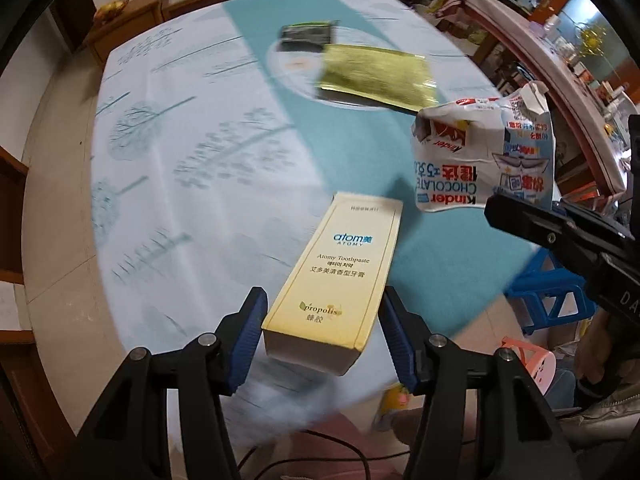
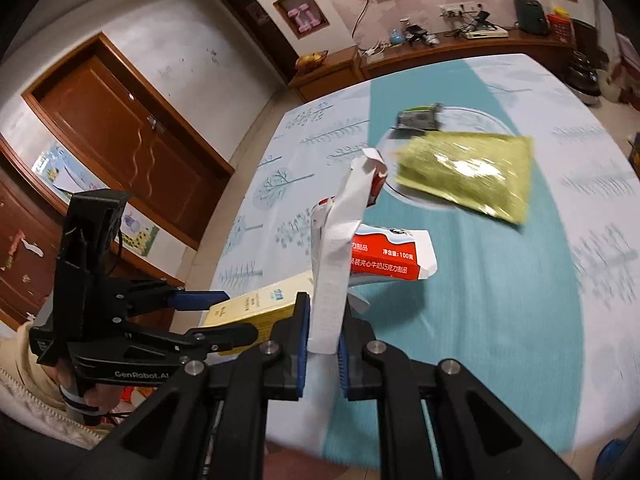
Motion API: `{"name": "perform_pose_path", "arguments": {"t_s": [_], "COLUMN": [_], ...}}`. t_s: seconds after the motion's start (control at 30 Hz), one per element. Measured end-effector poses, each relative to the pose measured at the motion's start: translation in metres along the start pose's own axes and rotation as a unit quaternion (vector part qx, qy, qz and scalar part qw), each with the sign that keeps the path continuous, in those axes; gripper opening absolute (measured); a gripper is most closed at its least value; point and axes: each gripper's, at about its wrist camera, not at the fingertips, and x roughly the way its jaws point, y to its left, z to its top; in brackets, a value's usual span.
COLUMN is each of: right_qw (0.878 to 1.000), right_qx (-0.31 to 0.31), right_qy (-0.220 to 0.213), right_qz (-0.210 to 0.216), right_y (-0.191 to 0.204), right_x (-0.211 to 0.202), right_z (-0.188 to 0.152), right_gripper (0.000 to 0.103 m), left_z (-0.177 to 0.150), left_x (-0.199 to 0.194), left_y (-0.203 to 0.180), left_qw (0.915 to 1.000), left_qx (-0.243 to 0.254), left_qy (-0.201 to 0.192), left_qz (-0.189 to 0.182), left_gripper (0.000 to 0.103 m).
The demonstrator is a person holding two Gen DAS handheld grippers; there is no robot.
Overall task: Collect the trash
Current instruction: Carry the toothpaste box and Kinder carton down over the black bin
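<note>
The left gripper [image 1: 322, 316], half-open, clamps a pale yellow cardboard toothpaste box [image 1: 336, 268] above the tree-patterned tablecloth [image 1: 168, 128]. Beside it, the right gripper [image 2: 322, 340] pinches a crumpled white-and-red chocolate wrapper [image 2: 340, 264], jaws nearly closed

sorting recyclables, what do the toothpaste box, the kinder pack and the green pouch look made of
Toothpaste box: thin cardboard, matt cream print; sharp straight edges and flat faces suggest it.
Kinder pack: looks like thin printed carton or stiff paper, torn open with a white inside and creased flaps; could be coated.
Green pouch: probably plastic or foil film; it shines with glare spots, though motion blur leaves that open.
</note>
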Motion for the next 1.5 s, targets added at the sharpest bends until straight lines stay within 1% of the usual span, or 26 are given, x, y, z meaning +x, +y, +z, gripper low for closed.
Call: {"name": "perform_pose_path", "arguments": {"t_s": [0.13,0.23,0.3,0.4,0.5,0.7,0.9,1.03,1.2,1.4,1.5], "right_qw": [1.0,1.0,1.0,0.999,0.999,0.996,0.99,0.985,0.979,0.968,0.964], "right_qx": [0.001,-0.006,-0.005,0.013,0.029,0.073,0.131,0.167,0.198,0.242,0.257], "right_qy": [-0.014,-0.017,-0.016,-0.011,-0.007,-0.001,0.011,0.03,0.05,0.061,0.064], "right_qz": [0.011,0.017,0.022,0.033,0.038,0.047,0.047,0.038,0.013,-0.018,-0.029], "right_y": [-0.019,-0.029,-0.038,-0.057,-0.072,-0.097,-0.119,-0.133,-0.146,-0.169,-0.179], "right_x": [-0.052,-0.083,-0.103,-0.131,-0.151,-0.164,-0.145,-0.116,-0.071,-0.012,0.012], "right_z": [-0.039,-0.068,-0.087,-0.114,-0.136,-0.17,-0.208,-0.234,-0.267,-0.304,-0.319], "right_gripper": [0.011,0.011,0.011,0.011,0.011,0.011,0.011,0.011,0.011,0.011,0.012], "left_z": [-0.032,-0.06,-0.075,-0.095,-0.108,-0.123,-0.137,-0.15,-0.167,-0.186,-0.19], "left_x": [-0.014,-0.02,-0.02,-0.018,-0.015,-0.001,0.036,0.072,0.13,0.202,0.229], "left_y": [-0.061,-0.111,-0.138,-0.177,-0.203,-0.227,-0.235,-0.233,-0.221,-0.209,-0.204], "left_qw": [0.9999,0.9999,0.9998,0.9996,0.9989,0.9963,0.9918,0.989,0.9864,0.9834,0.9832], "left_qx": [0.006,0.011,0.016,0.024,0.036,0.057,0.078,0.088,0.09,0.106,0.111], "left_qy": [-0.008,-0.009,-0.004,0.01,0.022,0.053,0.093,0.112,0.131,0.139,0.133], "left_qz": [0.005,0.008,0.012,0.013,0.021,0.037,0.041,0.04,0.041,0.05,0.058], "left_gripper": [0.055,0.055,0.054,0.054,0.054,0.054,0.054,0.054,0.054,0.054,0.055]}}
